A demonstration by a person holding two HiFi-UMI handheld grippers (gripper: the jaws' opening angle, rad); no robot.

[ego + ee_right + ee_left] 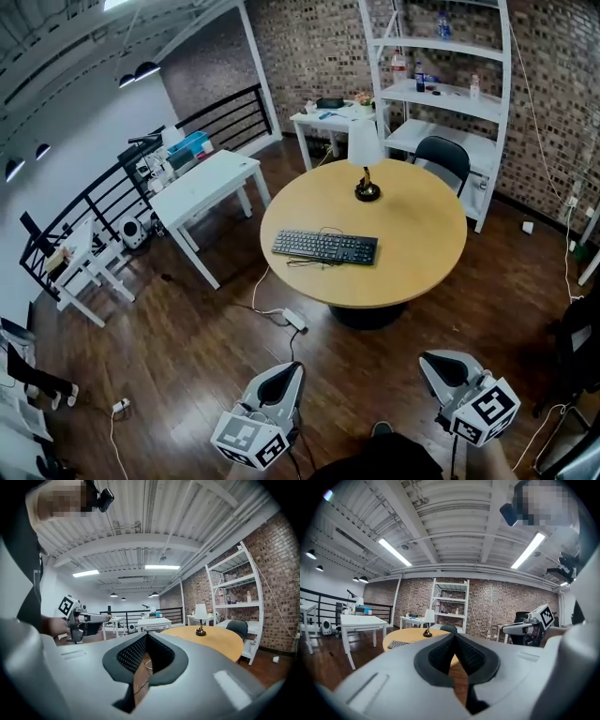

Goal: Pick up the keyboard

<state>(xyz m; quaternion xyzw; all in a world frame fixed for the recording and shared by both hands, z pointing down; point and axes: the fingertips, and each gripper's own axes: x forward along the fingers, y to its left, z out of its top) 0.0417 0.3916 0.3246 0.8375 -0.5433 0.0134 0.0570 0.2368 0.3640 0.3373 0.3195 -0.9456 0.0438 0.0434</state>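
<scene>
Reaching step: left gripper (296, 368) and right gripper (428, 360), fingers clenched on nothing, must get to the flat black keyboard (324, 247) mid-frame, then open

The black keyboard (324, 247) lies flat on the round wooden table (417, 234), a bit slanted, close to the near edge on the left side, with its thin cord (302, 264) curled beside it.

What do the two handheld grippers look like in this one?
Both the left gripper and right gripper are smooth light-grey shells tapering to jaws lined with black textured pads. Each carries a white cube printed with black square markers at its rear.
</scene>
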